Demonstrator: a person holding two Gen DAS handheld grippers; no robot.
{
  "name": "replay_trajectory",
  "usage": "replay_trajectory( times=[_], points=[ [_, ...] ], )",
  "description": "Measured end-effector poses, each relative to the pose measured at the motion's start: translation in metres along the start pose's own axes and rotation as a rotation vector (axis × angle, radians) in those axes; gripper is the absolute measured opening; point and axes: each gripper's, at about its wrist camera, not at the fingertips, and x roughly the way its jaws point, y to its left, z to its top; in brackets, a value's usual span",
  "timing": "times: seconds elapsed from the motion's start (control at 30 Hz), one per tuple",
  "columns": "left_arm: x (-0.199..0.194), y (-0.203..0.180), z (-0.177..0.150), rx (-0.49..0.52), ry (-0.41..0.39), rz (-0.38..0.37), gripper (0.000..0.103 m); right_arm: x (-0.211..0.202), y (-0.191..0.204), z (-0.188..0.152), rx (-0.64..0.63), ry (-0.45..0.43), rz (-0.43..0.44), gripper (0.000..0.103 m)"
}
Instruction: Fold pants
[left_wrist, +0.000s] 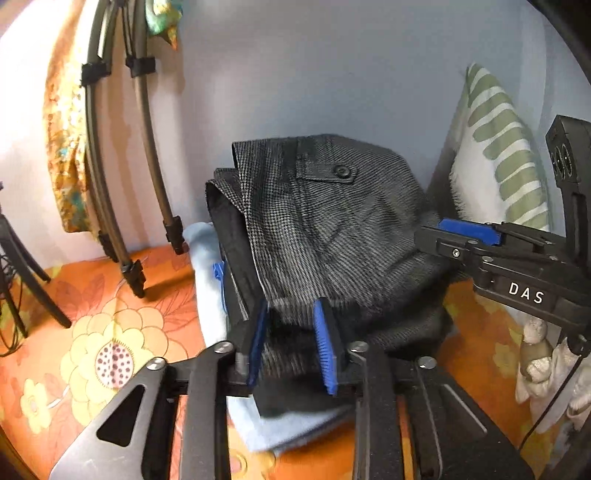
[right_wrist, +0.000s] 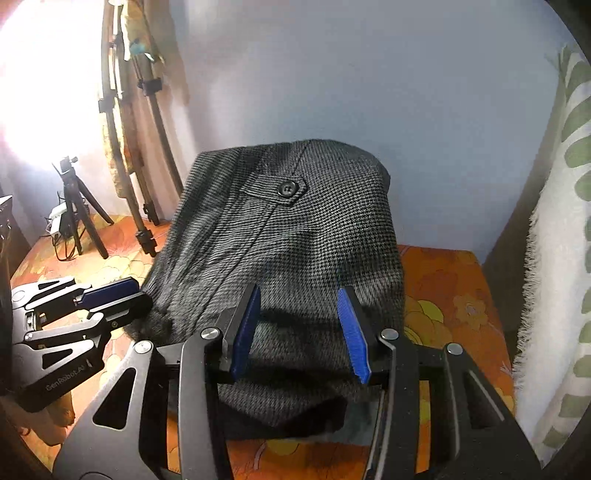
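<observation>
The grey checked pants (left_wrist: 332, 229) lie folded in a thick stack on the orange floral bed cover, button flap on top; they also fill the middle of the right wrist view (right_wrist: 291, 240). My left gripper (left_wrist: 291, 325) is open, its blue pads at the stack's near edge, nothing between them. My right gripper (right_wrist: 299, 314) is open over the stack's near edge, also empty. The right gripper shows in the left wrist view (left_wrist: 461, 236) at the stack's right side. The left gripper shows in the right wrist view (right_wrist: 107, 295) at the stack's left side.
A light blue cloth (left_wrist: 280, 424) lies under the pants. A tripod's legs (left_wrist: 147, 206) stand at the back left, with a small tripod (right_wrist: 77, 210) further left. A green-striped white cushion (left_wrist: 506, 166) leans at the right against the blue wall.
</observation>
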Motion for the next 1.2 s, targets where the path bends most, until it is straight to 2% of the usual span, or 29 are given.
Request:
replay_trajectory(
  times=[0.13, 0.2, 0.33, 0.43, 0.57, 0.7, 0.77, 0.83, 0.9, 1.07, 1.2],
  points=[
    [-0.033, -0.005, -0.005, 0.019, -0.025, -0.006, 0.031, -0.028, 0.011, -0.004, 0.016, -0.033, 0.013, 0.046],
    [-0.052, -0.007, -0.008, 0.020, -0.045, -0.007, 0.044, -0.045, 0.019, -0.007, 0.007, -0.050, 0.014, 0.046],
    [-0.090, -0.008, -0.015, 0.015, -0.076, -0.018, 0.048, -0.083, 0.037, -0.013, -0.008, -0.090, 0.006, 0.046],
    [-0.115, -0.009, -0.021, 0.016, -0.097, -0.020, 0.052, -0.113, 0.050, -0.018, -0.002, -0.126, 0.011, 0.057],
    [-0.147, -0.010, -0.028, 0.013, -0.119, -0.031, 0.058, -0.148, 0.071, -0.027, -0.015, -0.160, -0.001, 0.060],
    [-0.177, -0.012, -0.036, 0.022, -0.145, -0.025, 0.065, -0.182, 0.087, -0.040, 0.011, -0.188, -0.017, 0.078],
    [-0.192, -0.012, -0.041, 0.015, -0.158, -0.027, 0.068, -0.198, 0.096, -0.047, 0.010, -0.208, -0.037, 0.082],
    [-0.206, -0.012, -0.046, 0.013, -0.169, -0.030, 0.071, -0.211, 0.107, -0.054, 0.001, -0.219, -0.057, 0.091],
    [-0.220, -0.013, -0.052, 0.020, -0.174, -0.031, 0.072, -0.225, 0.117, -0.064, -0.005, -0.223, -0.062, 0.096],
    [-0.249, -0.014, -0.066, 0.032, -0.188, -0.028, 0.079, -0.249, 0.137, -0.083, 0.001, -0.227, -0.076, 0.099],
    [-0.266, -0.013, -0.084, 0.036, -0.171, -0.030, 0.079, -0.264, 0.149, -0.103, 0.036, -0.230, -0.091, 0.102]
  ],
)
